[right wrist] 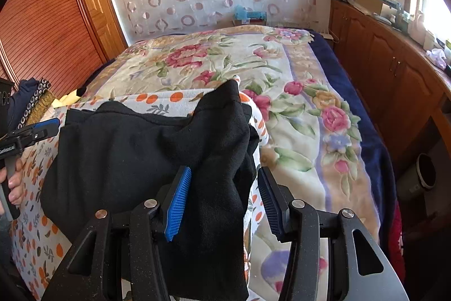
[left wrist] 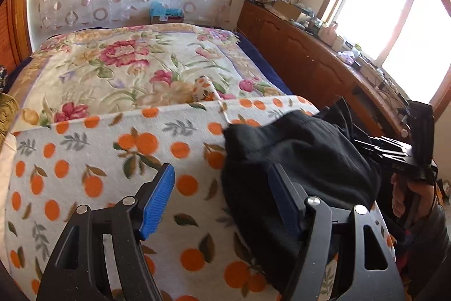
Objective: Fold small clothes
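A black garment (left wrist: 296,165) lies bunched on a white cloth printed with oranges (left wrist: 98,160) spread over the bed. My left gripper (left wrist: 222,188) is open above the cloth, its right finger over the garment's left part. In the right wrist view the black garment (right wrist: 135,148) fills the middle, one part hanging off the near edge. My right gripper (right wrist: 225,199) is open with that hanging part between its jaws, not pinched. The left gripper (right wrist: 42,129) shows at the far left, the right gripper (left wrist: 394,151) at the far right of the left wrist view.
A floral blanket (right wrist: 296,103) covers the bed beyond the orange cloth. A wooden cabinet (right wrist: 394,81) with clutter runs along the right under a window. A wooden wardrobe (right wrist: 42,19) stands left. Folded fabrics (right wrist: 31,98) lie at the bed's left edge.
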Demonstrator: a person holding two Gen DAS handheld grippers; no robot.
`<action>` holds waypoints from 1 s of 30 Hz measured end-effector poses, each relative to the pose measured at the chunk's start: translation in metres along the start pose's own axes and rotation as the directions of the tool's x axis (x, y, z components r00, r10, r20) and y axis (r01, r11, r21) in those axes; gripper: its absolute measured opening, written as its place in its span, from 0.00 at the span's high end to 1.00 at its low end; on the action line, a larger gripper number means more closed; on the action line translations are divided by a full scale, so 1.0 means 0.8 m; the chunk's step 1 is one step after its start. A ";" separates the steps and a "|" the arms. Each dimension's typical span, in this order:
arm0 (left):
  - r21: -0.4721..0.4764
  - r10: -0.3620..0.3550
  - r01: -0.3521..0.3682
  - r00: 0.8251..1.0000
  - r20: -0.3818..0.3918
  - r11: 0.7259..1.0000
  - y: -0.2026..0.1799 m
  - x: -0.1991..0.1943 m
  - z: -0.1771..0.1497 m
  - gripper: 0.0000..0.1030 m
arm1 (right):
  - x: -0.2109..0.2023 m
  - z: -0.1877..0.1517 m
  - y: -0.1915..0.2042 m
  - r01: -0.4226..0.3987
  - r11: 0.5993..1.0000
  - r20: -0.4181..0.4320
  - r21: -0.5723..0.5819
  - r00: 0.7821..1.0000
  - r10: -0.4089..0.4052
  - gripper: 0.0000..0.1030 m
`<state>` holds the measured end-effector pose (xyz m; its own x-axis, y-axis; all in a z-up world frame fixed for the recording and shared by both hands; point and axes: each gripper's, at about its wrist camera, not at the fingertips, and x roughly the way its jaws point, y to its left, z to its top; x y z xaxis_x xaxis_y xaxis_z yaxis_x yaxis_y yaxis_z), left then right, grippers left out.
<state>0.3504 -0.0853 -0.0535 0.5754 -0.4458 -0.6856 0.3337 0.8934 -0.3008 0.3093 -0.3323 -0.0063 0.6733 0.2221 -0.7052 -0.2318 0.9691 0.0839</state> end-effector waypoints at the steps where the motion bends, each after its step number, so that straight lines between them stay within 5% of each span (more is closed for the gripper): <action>1: 0.013 -0.005 0.005 1.000 -0.006 1.000 -0.006 0.004 -0.002 0.32 | 0.003 0.000 -0.001 -0.002 1.000 -0.011 0.006 1.000 0.002 0.48; 5: 0.051 0.006 -0.003 0.999 -0.049 0.999 -0.020 0.024 -0.007 0.32 | 0.007 0.004 -0.005 -0.001 1.000 -0.018 0.026 1.000 0.001 0.39; 12: 0.026 -0.038 0.041 0.995 -0.096 0.999 -0.018 0.039 -0.010 0.34 | 0.011 0.001 0.002 -0.036 0.999 -0.023 0.021 0.999 0.036 0.39; 17: -0.022 -0.112 0.110 0.987 -0.114 0.994 -0.017 0.042 -0.009 0.63 | 0.013 -0.004 0.001 -0.049 0.999 -0.016 0.018 0.999 0.049 0.41; 21: -0.030 -0.147 0.144 0.984 -0.104 0.989 -0.021 0.035 -0.007 0.75 | 0.016 -0.005 0.002 -0.073 0.997 -0.026 0.034 0.997 0.074 0.48; 26: 0.025 -0.161 0.162 0.986 -0.040 0.987 -0.035 0.011 -0.002 0.80 | 0.014 -0.003 0.016 -0.091 0.996 -0.025 -0.014 0.996 0.091 0.76; 30: 0.041 -0.188 0.188 0.982 -0.008 0.981 -0.039 -0.011 0.000 0.81 | 0.006 -0.004 0.021 -0.056 0.997 0.007 -0.050 0.998 0.056 0.81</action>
<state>0.3353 -0.1090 -0.0380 0.4966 -0.6055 -0.6218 0.4662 0.7904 -0.3973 0.3062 -0.3156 -0.0106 0.6640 0.2772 -0.6945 -0.3040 0.9486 0.0880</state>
